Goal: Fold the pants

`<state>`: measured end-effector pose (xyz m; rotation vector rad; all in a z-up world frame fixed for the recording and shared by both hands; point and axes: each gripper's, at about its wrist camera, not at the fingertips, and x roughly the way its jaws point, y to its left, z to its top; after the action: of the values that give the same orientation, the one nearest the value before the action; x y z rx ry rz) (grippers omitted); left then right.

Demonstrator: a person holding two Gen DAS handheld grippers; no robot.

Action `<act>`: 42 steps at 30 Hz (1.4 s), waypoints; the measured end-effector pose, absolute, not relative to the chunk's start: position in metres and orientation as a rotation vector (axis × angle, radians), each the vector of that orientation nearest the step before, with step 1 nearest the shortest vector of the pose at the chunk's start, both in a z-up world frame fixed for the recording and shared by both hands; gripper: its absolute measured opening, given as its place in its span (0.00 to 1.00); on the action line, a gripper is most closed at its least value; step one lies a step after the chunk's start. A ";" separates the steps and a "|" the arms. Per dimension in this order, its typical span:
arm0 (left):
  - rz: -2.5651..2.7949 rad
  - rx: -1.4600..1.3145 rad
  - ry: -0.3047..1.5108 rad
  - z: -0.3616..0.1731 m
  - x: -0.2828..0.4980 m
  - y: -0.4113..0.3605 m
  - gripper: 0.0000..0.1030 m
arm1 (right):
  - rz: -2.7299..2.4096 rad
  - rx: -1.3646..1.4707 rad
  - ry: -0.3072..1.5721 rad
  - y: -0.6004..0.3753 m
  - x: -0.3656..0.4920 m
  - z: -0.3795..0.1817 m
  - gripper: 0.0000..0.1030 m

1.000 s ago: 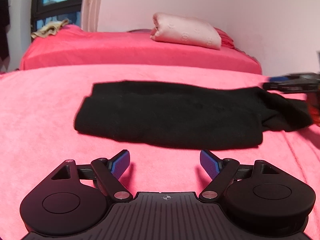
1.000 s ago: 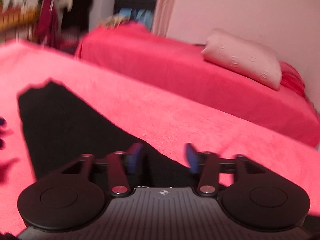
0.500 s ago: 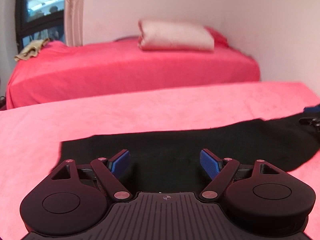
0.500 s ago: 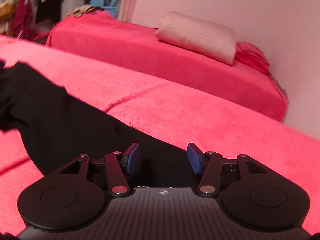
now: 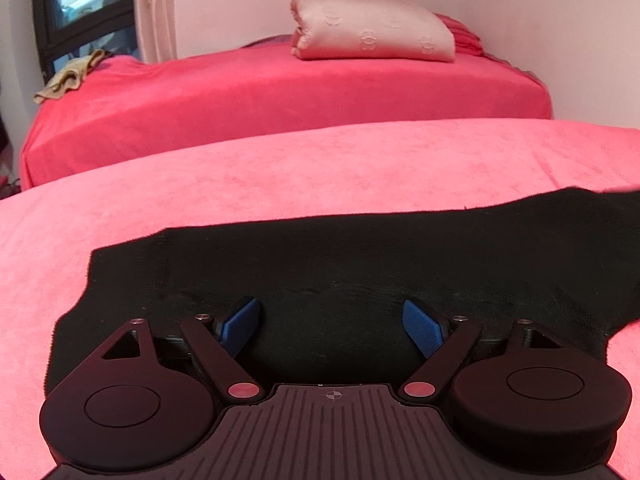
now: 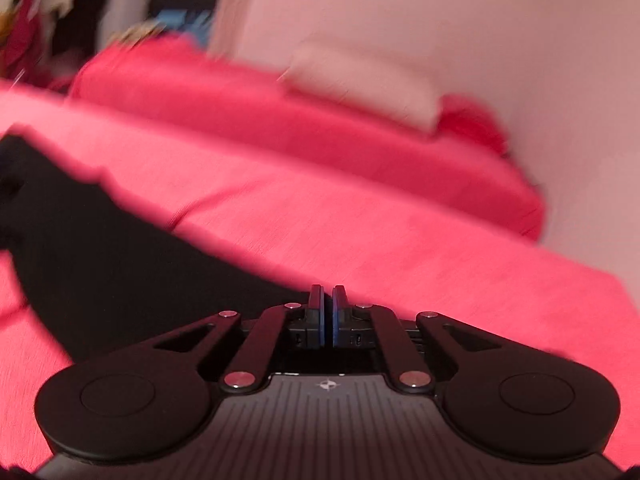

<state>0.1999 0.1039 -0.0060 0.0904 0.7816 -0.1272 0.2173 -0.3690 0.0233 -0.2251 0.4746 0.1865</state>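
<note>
The black pants [image 5: 360,272] lie flat on the pink bed cover [image 5: 280,176], stretched crosswise and already narrowed to a long band. The left tongs [image 5: 332,322] stand wide over the near edge, gripping nothing. The right tongs [image 6: 328,312] are closed at the cloth's edge; whether fabric is pinched between the pads cannot be told.

Risks:
- A pinch that missed or caught one layer only would let the fold slip.
- Lifting one end alone would skew the band.
- The plush cover may drag the cloth.
</note>
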 end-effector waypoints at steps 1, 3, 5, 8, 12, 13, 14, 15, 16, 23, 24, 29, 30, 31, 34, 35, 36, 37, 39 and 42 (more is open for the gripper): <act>-0.124 0.080 0.779 -0.007 0.200 0.105 1.00 | 0.171 -0.182 0.460 -0.375 0.221 0.028 0.05; -0.117 0.075 0.768 -0.009 0.199 0.105 1.00 | 0.186 -0.115 0.518 -0.381 0.237 0.017 0.05; -0.112 0.084 0.758 -0.010 0.198 0.104 1.00 | 0.172 -0.190 0.627 -0.372 0.249 -0.010 0.06; -0.107 0.094 0.757 -0.009 0.197 0.104 1.00 | 0.160 -0.127 0.562 -0.378 0.231 0.001 0.31; -0.105 0.074 0.732 -0.011 0.195 0.109 1.00 | 0.014 0.067 0.460 -0.429 0.196 0.033 0.64; -0.103 0.061 0.720 -0.013 0.194 0.110 1.00 | -0.038 0.102 0.449 -0.445 0.188 0.039 0.64; -0.102 0.056 0.708 -0.014 0.192 0.111 1.00 | -0.088 0.156 0.443 -0.463 0.181 0.042 0.64; -0.101 0.061 0.701 -0.015 0.191 0.110 1.00 | -0.132 0.218 0.449 -0.482 0.176 0.042 0.64; -0.098 0.066 0.700 -0.014 0.191 0.110 1.00 | -0.177 0.278 0.474 -0.499 0.174 0.040 0.64; -0.094 0.069 0.691 -0.015 0.189 0.110 1.00 | -0.287 0.253 0.580 -0.516 0.188 0.009 0.61; -0.093 0.072 0.689 -0.015 0.189 0.110 1.00 | -0.293 0.179 0.569 -0.507 0.193 0.007 0.62; -0.091 0.076 0.682 -0.016 0.187 0.110 1.00 | -0.246 0.045 0.576 -0.478 0.217 -0.012 0.58; -0.091 0.077 0.682 -0.016 0.187 0.110 1.00 | -0.223 0.010 0.588 -0.472 0.221 -0.016 0.47; -0.090 0.078 0.681 -0.016 0.187 0.110 1.00 | -0.197 -0.015 0.592 -0.467 0.222 -0.018 0.23; -0.085 0.079 0.677 -0.016 0.185 0.109 1.00 | -0.247 -0.069 0.501 -0.464 0.219 0.002 0.07; -0.083 0.081 0.675 -0.016 0.185 0.109 1.00 | -0.285 -0.022 0.443 -0.473 0.215 0.013 0.07; -0.081 0.084 0.673 -0.017 0.185 0.108 1.00 | -0.298 0.053 0.408 -0.487 0.212 0.022 0.07; -0.080 0.087 0.672 -0.017 0.185 0.107 1.00 | -0.294 0.132 0.398 -0.500 0.211 0.026 0.07; -0.079 0.091 0.671 -0.017 0.185 0.106 1.00 | -0.322 0.143 0.462 -0.511 0.222 0.015 0.08; -0.079 0.089 0.671 -0.017 0.184 0.106 1.00 | -0.293 0.153 0.629 -0.518 0.241 -0.013 0.13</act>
<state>0.1839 0.1060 -0.0168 0.0890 0.6707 -0.0793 0.2410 -0.5185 -0.0128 0.1527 0.6295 -0.2930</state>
